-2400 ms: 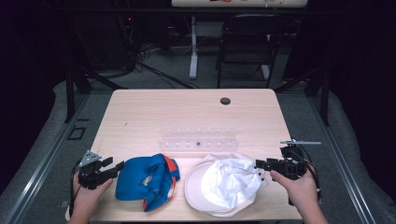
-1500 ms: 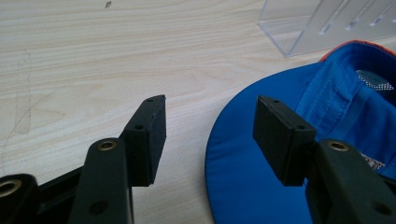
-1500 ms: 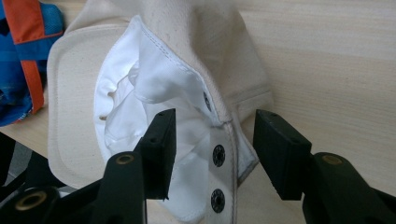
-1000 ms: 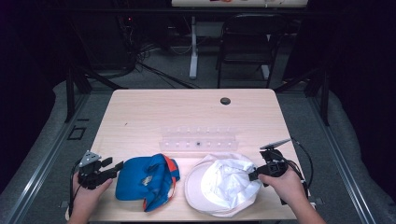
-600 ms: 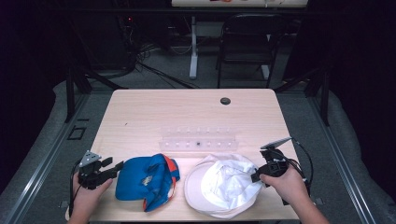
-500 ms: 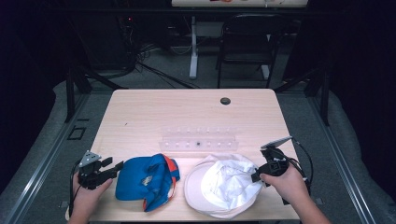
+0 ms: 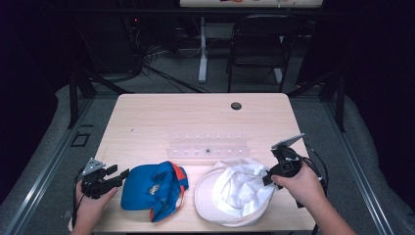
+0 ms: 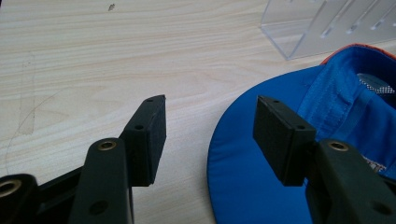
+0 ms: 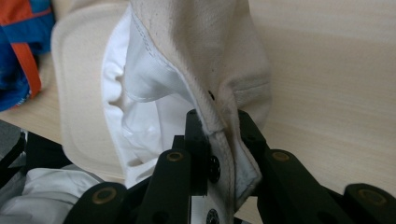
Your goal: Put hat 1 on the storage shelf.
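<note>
Down at the near edge of the table [image 7: 147, 117], the right gripper [image 7: 268, 177] has its jaws pinched on the rim of the white cap [image 7: 235, 198], which lies upside down; the left gripper [image 7: 119, 175] sits with jaws apart, just beside the brim of the blue cap [image 7: 147, 188], seemingly not touching it; a clear plastic rack [image 7: 208, 147] stands just behind both caps.

Beside the cream-and-white cap [image 7: 234, 196] lay a blue cap [image 7: 152, 188] trimmed orange, both on a pale wood-grain table [image 7: 195, 120].
</note>
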Tool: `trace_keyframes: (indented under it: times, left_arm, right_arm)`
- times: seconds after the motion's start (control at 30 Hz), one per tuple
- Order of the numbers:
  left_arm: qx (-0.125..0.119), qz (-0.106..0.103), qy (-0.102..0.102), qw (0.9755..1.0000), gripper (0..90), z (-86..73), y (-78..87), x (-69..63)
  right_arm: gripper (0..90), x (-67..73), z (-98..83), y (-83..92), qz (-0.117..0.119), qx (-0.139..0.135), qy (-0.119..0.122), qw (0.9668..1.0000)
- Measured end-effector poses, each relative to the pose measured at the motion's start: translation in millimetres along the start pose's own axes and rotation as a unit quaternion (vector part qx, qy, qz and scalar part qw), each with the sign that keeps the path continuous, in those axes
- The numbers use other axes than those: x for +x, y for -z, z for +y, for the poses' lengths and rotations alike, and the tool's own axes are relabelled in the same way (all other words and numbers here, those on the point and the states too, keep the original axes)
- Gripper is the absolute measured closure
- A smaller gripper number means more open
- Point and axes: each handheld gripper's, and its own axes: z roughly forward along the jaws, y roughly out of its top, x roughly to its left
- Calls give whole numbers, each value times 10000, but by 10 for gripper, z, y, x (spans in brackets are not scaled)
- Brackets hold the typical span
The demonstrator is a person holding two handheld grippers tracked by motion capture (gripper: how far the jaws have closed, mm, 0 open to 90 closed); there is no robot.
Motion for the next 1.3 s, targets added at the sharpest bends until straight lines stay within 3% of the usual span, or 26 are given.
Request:
trace_keyframes:
  times: [0.03,0.1,0.27,0.3,0.5,0.7,0.9,0.97,1.03,1.17,1.3]
  left_arm:
    - [-2,1,0,10000,450,0,0,1]
    - [-49,7,10,10000,450,-4,-6,1]
    - [-5,2,-2,10000,450,0,4,5]
    - [-3,2,1,10000,450,0,4,8]
    - [-12,6,-3,10000,450,0,1,5]
    - [-1,2,-4,10000,450,0,4,7]
    - [-9,5,5,10000,450,0,5,11]
    - [-11,0,5,10000,450,0,6,12]
    - [-14,-1,-2,10000,450,1,10,13]
    - [-18,4,11,10000,450,0,13,13]
    - [-13,4,8,10000,450,0,9,13]
  right_arm:
    - [789,28,0,21,3,-226,-147,9996]
    - [790,43,30,98,0,-286,-158,9995]
    - [790,59,85,208,-224,-87,-108,9997]
    - [790,93,104,243,-377,-33,-122,9992]
    - [790,161,153,338,-686,194,-54,9974]
    - [790,222,188,431,-710,305,-74,9970]
    - [791,240,216,509,-350,356,-308,9983]
    - [792,224,228,536,-175,432,-303,9985]
    - [793,219,230,543,71,361,-464,9982]
    - [794,184,240,590,498,415,-567,9963]
    - [794,178,243,643,971,328,-711,9922]
